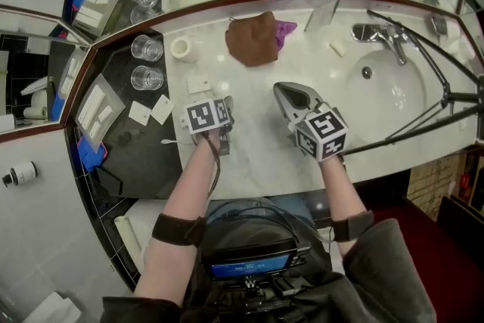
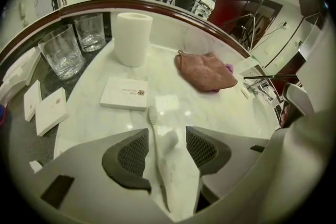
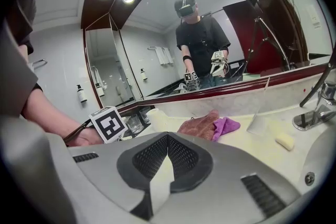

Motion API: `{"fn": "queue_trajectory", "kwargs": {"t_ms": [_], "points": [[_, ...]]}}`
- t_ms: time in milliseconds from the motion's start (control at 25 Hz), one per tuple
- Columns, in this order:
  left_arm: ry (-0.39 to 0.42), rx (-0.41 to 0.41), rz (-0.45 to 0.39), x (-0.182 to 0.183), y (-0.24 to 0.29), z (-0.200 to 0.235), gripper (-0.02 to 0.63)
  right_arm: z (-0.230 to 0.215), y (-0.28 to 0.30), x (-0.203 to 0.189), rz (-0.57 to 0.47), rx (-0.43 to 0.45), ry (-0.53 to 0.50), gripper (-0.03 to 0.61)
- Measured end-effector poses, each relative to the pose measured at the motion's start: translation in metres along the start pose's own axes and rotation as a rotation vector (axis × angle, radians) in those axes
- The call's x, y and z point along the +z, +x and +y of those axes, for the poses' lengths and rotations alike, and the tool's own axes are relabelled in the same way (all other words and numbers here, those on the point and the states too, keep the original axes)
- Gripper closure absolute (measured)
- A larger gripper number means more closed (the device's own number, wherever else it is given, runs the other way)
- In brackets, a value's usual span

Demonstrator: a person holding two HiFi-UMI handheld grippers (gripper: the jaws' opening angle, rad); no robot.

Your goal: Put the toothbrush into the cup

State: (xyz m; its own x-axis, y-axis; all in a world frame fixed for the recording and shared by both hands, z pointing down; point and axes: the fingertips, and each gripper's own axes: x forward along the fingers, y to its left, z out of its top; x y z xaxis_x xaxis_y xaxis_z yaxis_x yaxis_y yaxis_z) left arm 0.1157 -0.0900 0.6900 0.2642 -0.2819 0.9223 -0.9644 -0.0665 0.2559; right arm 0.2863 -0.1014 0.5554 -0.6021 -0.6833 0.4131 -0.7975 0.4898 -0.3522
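Observation:
A white toothbrush [image 2: 156,149] lies flat on the marble counter [image 1: 257,155], its bristle head pointing away from me. My left gripper [image 2: 167,152] points steeply down over it, open, with the handle in the gap close to the left pad [image 2: 131,157]. In the head view this gripper [image 1: 221,121] is at the counter's left. Two glass tumblers [image 2: 62,52] [image 2: 90,31] stand on the dark tray at the far left, next to a white cylinder [image 2: 133,38]. My right gripper [image 3: 168,139] is shut on nothing and hovers mid-counter [image 1: 283,91].
A brown cloth [image 1: 253,38] with a purple one [image 1: 284,30] lies by the mirror. The sink [image 1: 393,98] and faucet [image 1: 378,34] are at right, with a soap bar [image 1: 337,48]. A flat white box [image 2: 125,94] and small packets [image 2: 51,110] lie near the tumblers.

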Motion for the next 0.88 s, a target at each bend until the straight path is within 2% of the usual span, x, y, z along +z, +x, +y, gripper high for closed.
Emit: {"fn": "queue_trajectory", "kwargs": {"t_ms": [160,440,640,800,880], "points": [[-0.002,0.050,0.019,-0.005,0.005,0.009,0.436,-0.006,-0.004,-0.004,0.010,-0.005,0.004,0.558],[0.040,0.154,0.020,-0.003,0.003,0.020,0.512,-0.012,-0.007,-0.005,0.011,-0.015,0.012,0.558],[0.054,0.155,0.008,-0.002,0.003,0.013,0.515,-0.012,-0.008,-0.011,0.022,-0.019,0.017,0.558],[0.047,0.144,-0.012,-0.001,0.003,0.010,0.597,-0.011,-0.009,-0.015,0.030,-0.019,0.018,0.558],[0.048,0.142,-0.019,-0.002,0.002,0.011,0.597,-0.011,-0.009,-0.015,0.031,-0.020,0.020,0.558]]}}
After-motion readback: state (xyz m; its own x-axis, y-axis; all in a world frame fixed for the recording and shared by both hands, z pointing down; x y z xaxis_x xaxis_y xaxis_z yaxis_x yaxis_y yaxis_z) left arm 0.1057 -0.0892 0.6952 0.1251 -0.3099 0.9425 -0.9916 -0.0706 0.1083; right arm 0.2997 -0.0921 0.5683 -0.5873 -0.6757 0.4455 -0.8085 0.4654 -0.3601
